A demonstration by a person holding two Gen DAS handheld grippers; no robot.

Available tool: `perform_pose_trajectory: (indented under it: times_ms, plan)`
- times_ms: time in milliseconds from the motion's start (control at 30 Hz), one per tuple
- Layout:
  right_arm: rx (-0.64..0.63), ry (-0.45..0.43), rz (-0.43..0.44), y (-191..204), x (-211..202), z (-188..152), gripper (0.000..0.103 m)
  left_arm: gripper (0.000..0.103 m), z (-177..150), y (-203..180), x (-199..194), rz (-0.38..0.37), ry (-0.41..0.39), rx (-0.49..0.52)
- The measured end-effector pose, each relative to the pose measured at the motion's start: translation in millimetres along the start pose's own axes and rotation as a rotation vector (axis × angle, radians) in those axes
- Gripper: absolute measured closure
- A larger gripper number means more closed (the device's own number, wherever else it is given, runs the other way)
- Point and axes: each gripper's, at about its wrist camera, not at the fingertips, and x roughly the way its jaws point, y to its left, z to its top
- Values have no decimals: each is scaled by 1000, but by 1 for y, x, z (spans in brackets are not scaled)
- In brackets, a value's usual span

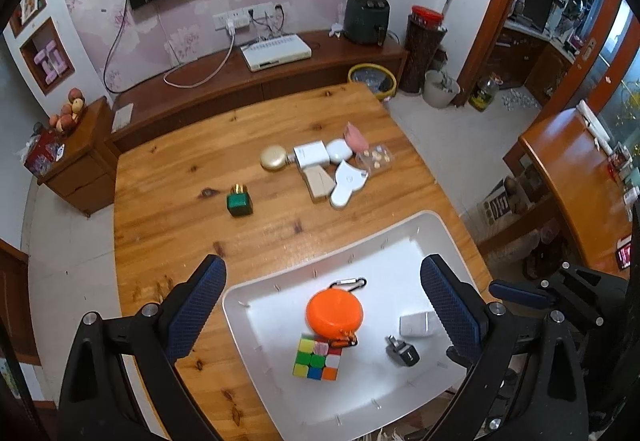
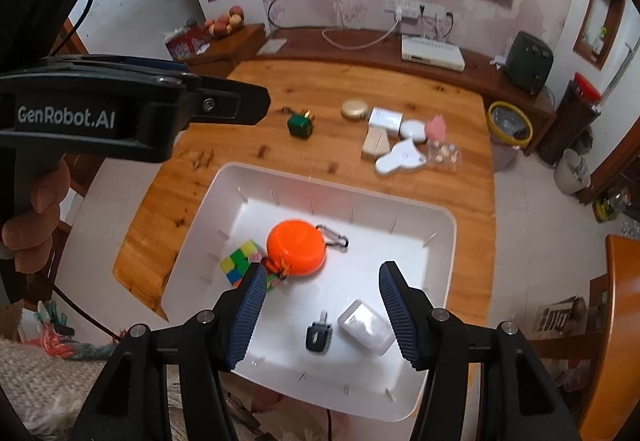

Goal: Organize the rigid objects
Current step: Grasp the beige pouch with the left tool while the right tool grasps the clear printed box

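Both the left gripper (image 1: 322, 295) and right gripper (image 2: 322, 295) hang released, empty, above the white tray (image 1: 436, 225). The green bottle (image 1: 239, 201) stands on the table (image 1: 168, 169) at ten o'clock from the tray (probably glass: heavy, slick, breakable). Pinch its square flat sides, not the gold cap.

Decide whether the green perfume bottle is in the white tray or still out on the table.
Out. The green perfume bottle stands on the bare wooden table, apart from the white tray, which holds other items.
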Motion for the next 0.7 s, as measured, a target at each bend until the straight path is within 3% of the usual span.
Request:
perform_pose_trajectory:
  times_ms: [300, 567, 700]
  plan:
    - [13, -47, -17, -20, -12, 19, 44, 5, 22, 10, -6, 21, -31, -28]
    - [56, -56, -59, -59, -1, 41, 43, 5, 44, 11, 15, 34, -13, -48]
    - [105, -66, -104, -91, 11, 54, 28, 5, 55, 10, 43, 44, 28, -64]
